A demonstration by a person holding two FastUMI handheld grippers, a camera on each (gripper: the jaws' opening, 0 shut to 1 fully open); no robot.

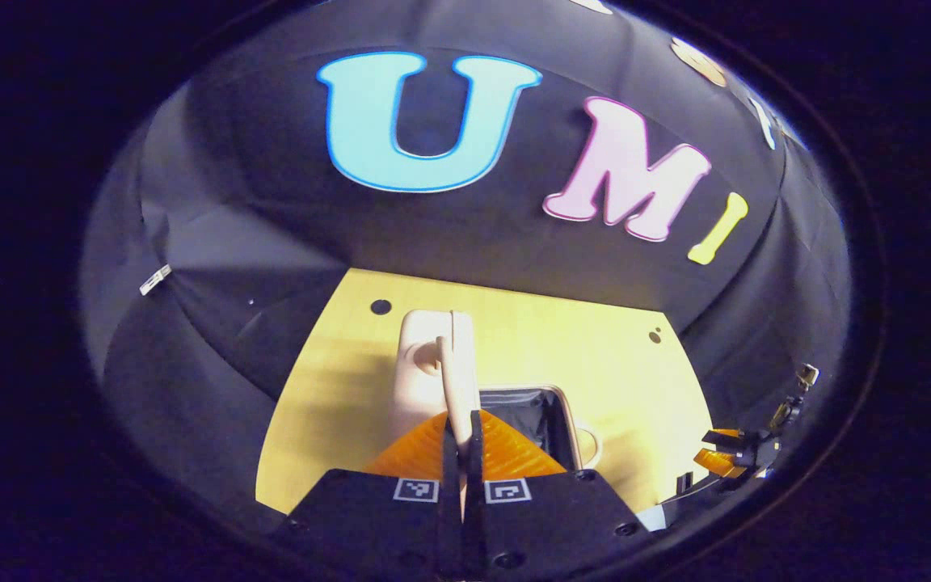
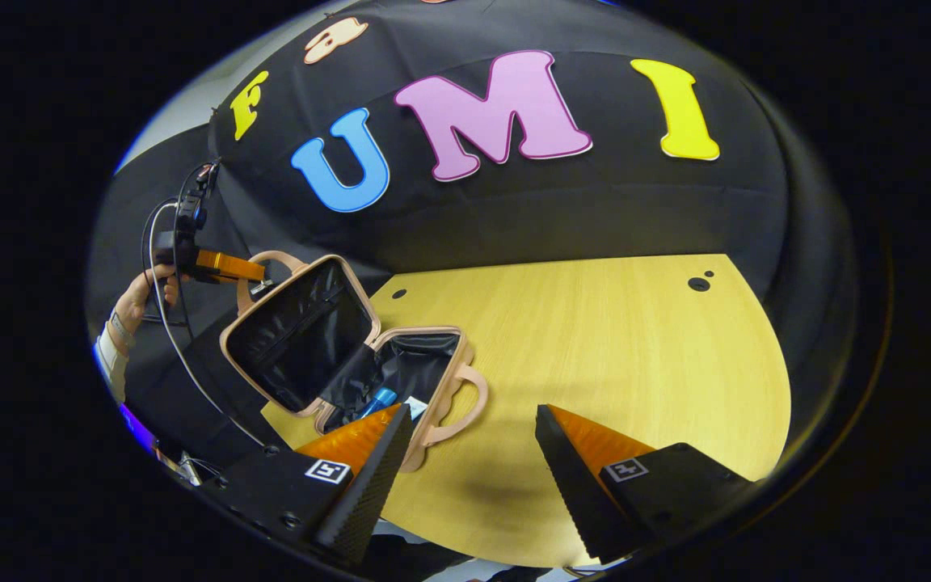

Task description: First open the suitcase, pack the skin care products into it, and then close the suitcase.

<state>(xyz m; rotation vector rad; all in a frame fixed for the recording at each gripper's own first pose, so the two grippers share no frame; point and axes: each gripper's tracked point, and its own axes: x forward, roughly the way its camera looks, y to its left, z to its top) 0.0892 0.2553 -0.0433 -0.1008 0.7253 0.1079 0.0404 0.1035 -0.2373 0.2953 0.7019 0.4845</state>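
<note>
A: Nearest in the left gripper view: left gripper (image 1: pixel 465 440), fingers pressed together on the thin edge of the suitcase lid (image 1: pixel 456 368), clamping it from both sides.

B: Confirmed from the right gripper view: left gripper (image 2: pixel 259 279) up at the lid's top edge, held by a hand (image 2: pixel 141 297) with a sleeve below it. Lid (image 2: pixel 300 335) raised, dark lining facing the camera.

A: And the right gripper (image 2: pixel 472 440)?

B: Released, fingers wide apart, holding nothing, poised over bare wooden table (image 2: pixel 595 347) just right of the suitcase (image 2: pixel 401 372). Left finger overlapping the near corner of the case in that view; touching or not, cannot tell.

A: Seen too at the far right edge of the left gripper view (image 1: pixel 728 453), small and well apart from the case.

B: Suitcase itself: open, on the table's left part, base lying flat, handle (image 2: pixel 465 404) toward the table's middle. Inside the base, a blue item (image 2: pixel 377 400) and something pale (image 2: pixel 415 406) beside it, too small to identify.

A: Beyond all that, the table's far edge, with a round hole (image 2: pixel 698 284), then black cloth wall (image 2: pixel 595 210).
</note>
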